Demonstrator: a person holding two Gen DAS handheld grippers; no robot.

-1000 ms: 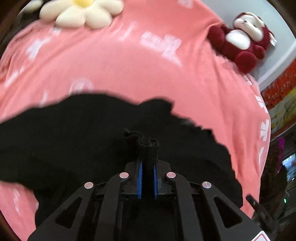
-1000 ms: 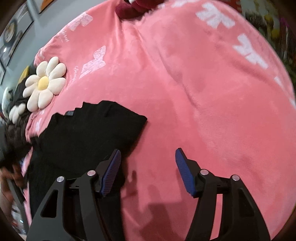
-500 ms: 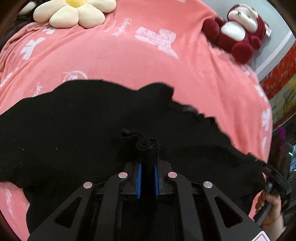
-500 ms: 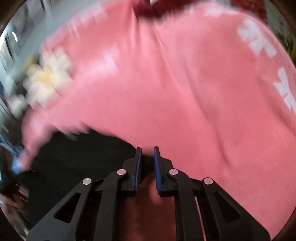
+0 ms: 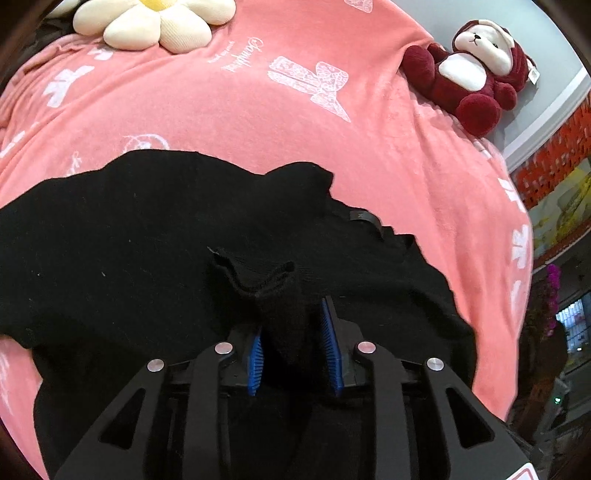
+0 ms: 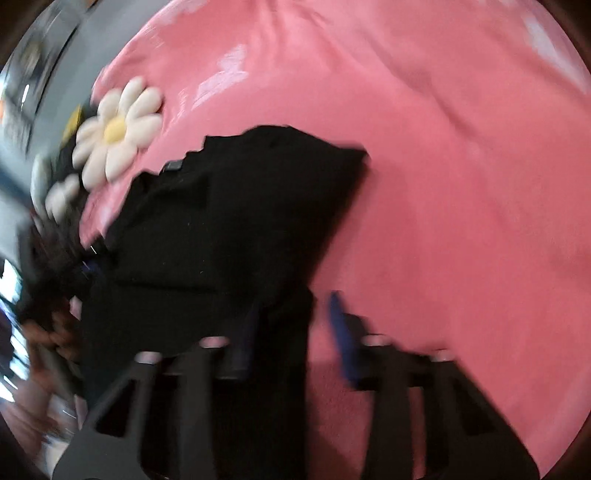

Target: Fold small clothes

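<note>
As seen, black garment (image 5: pixel 147 236), pink blanket (image 5: pixel 258 122)

Black garment (image 5: pixel 147 229) lying on pink blanket (image 5: pixel 229 118) showing white bow prints; cream daisy cushion (image 5: pixel 155 22) showing yellow centre; plush bear (image 5: pixel 476 70) wearing maroon and cream; claw pads (image 5: pixel 330 350) showing blue.

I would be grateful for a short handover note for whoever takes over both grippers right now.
Left gripper: jaws opening, with a bunched cuff of the black garment between the pads.
Right gripper: jaws apart, with the garment's near edge between them. It is not visibly clamped, and the view is blurred.
Garment: it lies on the pink blanket, apparently doubled over itself, with uneven edges.
Done: seemingly one fold laid.
Left to do: square the edges and finish folding.
</note>
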